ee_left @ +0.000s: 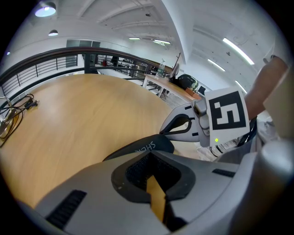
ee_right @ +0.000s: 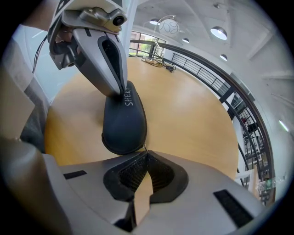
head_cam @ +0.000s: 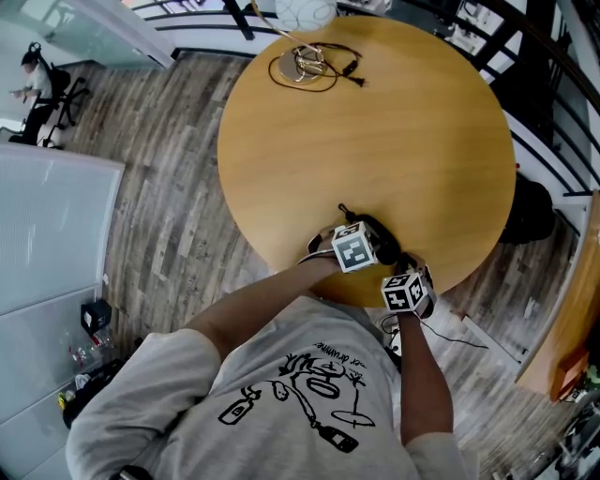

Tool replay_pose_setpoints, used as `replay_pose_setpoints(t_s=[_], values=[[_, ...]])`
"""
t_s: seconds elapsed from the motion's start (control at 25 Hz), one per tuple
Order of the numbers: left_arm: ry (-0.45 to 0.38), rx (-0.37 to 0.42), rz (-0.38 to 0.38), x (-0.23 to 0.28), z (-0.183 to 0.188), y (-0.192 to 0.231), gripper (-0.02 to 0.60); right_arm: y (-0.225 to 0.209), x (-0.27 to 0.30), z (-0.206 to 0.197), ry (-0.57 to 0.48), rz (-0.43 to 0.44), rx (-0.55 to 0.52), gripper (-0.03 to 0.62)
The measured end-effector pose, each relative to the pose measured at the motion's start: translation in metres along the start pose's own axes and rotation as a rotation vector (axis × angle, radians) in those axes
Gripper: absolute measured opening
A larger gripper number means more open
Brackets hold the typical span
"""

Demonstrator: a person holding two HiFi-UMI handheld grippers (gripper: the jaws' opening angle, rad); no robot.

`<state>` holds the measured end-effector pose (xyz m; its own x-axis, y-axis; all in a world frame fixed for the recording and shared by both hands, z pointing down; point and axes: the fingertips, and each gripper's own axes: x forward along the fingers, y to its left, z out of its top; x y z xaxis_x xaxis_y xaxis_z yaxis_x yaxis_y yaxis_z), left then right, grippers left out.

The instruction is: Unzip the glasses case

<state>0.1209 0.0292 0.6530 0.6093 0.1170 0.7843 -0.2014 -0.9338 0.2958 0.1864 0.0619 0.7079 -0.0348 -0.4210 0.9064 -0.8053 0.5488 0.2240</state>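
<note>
A black glasses case lies near the front edge of the round wooden table. In the right gripper view the case points away from me, with white lettering on its far end. My left gripper comes down from above, its jaws shut and its tips resting on that far end. From its own view the left gripper shows closed pads with the case just beyond them. My right gripper is shut at the case's near end, pinching the small metal zipper pull.
A coil of black cable with a metal base lies at the table's far edge, beside a white round object. The table's front rim runs just below the grippers. A railing curves behind the table.
</note>
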Motion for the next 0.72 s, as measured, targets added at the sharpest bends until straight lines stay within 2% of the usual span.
replay_pose_setpoints(t_s=[0.44,0.72], values=[[0.004,-0.002,-0.004,0.000,0.000,0.000,0.006,-0.005,0.002,0.007,-0.013,-0.008,-0.166,0.020],[0.001,-0.006,-0.007,0.000,-0.001,0.000,0.006,-0.006,0.004,0.010,-0.026,0.015,-0.238,0.021]])
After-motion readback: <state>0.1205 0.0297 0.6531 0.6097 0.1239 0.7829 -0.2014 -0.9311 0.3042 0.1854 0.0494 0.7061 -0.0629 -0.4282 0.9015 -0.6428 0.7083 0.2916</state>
